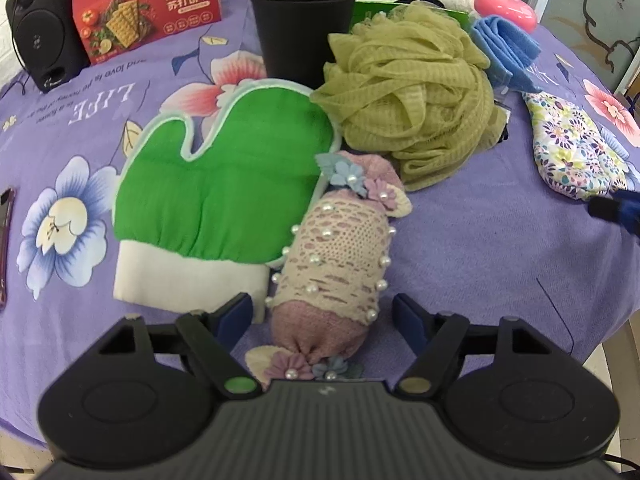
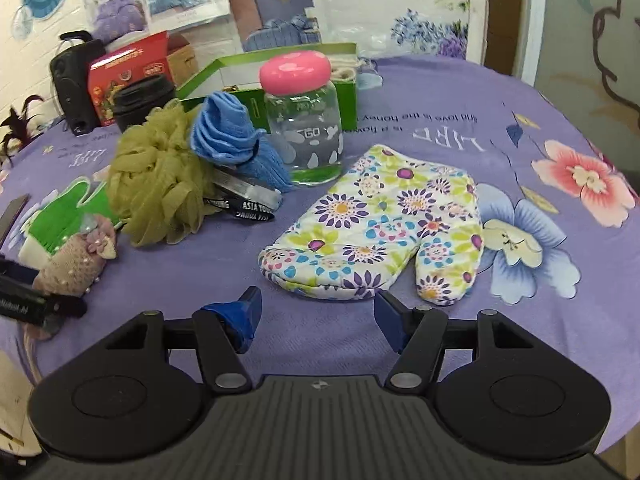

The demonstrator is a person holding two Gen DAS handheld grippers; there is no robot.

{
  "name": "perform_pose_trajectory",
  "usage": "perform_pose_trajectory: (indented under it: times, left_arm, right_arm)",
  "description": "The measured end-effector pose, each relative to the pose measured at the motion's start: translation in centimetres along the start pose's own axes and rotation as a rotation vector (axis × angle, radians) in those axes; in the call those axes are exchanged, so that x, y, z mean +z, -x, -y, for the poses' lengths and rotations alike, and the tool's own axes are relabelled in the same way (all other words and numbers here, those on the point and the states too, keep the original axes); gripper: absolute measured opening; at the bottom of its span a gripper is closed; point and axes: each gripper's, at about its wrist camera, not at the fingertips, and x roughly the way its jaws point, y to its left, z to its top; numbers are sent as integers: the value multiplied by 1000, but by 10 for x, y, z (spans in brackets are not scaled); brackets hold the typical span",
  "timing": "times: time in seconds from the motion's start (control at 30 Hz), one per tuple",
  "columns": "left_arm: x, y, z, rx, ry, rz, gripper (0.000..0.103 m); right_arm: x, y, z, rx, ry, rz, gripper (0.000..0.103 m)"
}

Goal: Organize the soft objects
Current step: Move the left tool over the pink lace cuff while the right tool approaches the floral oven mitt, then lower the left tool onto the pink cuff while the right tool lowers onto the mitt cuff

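A pink lace roll cushion (image 1: 332, 256) with pearls and fabric flowers lies on the purple flowered tablecloth (image 1: 480, 248). Its near end sits between the jaws of my left gripper (image 1: 324, 320), which is open with a small gap on each side. The cushion leans on a green bath mitt (image 1: 224, 184). Behind them sits an olive mesh pouf (image 1: 412, 92). My right gripper (image 2: 318, 316) is open and holds nothing, just short of the cuff of a floral oven mitt (image 2: 384, 232). A folded blue cloth (image 2: 236, 140) rests beside the pouf (image 2: 160, 184).
A black lidded cup (image 1: 300, 20), a red cracker box (image 1: 148, 8) and a speaker (image 1: 40, 36) stand at the back. A glass jar with a pink lid (image 2: 306, 128) fronts an open green box (image 2: 248, 76). A black strap (image 2: 248, 208) lies by the pouf.
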Motion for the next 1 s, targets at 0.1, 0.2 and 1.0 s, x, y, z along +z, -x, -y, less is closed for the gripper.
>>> perform_pose_trajectory:
  times: [0.1, 0.2, 1.0]
  left_arm:
    - [0, -1, -1, -1, 6, -11, 77]
    - [1, -2, -2, -8, 19, -19, 78]
    - [-3, 3, -5, -2, 40, -56, 82]
  right_arm:
    - [7, -14, -4, -41, -34, -3, 48]
    - [12, -11, -18, -103, 40, 85, 48]
    - [40, -67, -50, -47, 239, 65, 49]
